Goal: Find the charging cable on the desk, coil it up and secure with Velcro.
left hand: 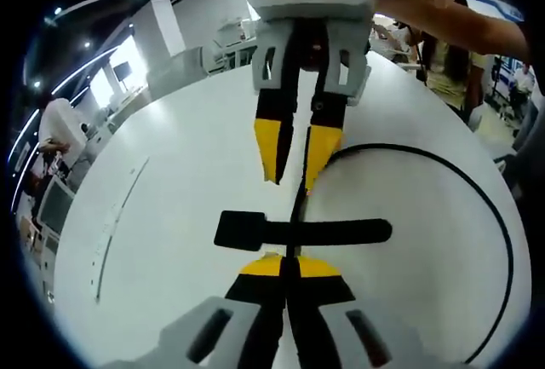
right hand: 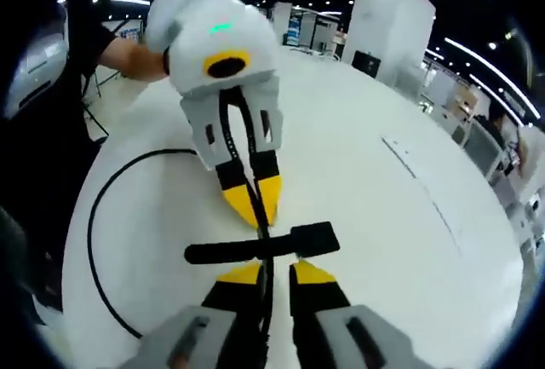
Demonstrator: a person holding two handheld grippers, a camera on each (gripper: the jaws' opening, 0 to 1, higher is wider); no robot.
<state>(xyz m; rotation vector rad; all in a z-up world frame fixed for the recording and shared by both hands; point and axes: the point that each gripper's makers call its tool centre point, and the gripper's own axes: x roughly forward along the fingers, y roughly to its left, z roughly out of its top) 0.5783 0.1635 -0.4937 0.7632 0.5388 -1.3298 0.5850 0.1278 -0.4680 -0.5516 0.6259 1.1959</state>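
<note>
One black charging cable (left hand: 477, 207) lies on a round white desk (left hand: 170, 198), sweeping out in a single wide loop before running back to the middle. One black Velcro strap (left hand: 298, 233) lies flat across the cable, with a wider tab at one end. Two handheld grippers with yellow-tipped jaws meet over that crossing from opposite sides.

In the left gripper view, the left gripper (left hand: 288, 265) has its jaws closed together on the cable just beside the strap. The right gripper (left hand: 294, 164) faces it with jaws parted, the cable running between the tips.

In the right gripper view, the right gripper (right hand: 277, 271) shows that same gap, and the left gripper (right hand: 253, 198) pinches the cable (right hand: 94, 241) beyond the strap (right hand: 255, 248); whether the right tips touch the cable is hard to tell.

A person's hand (right hand: 140, 60) holds the left gripper. Office furniture rings the desk (right hand: 383, 181). No writing is readable.
</note>
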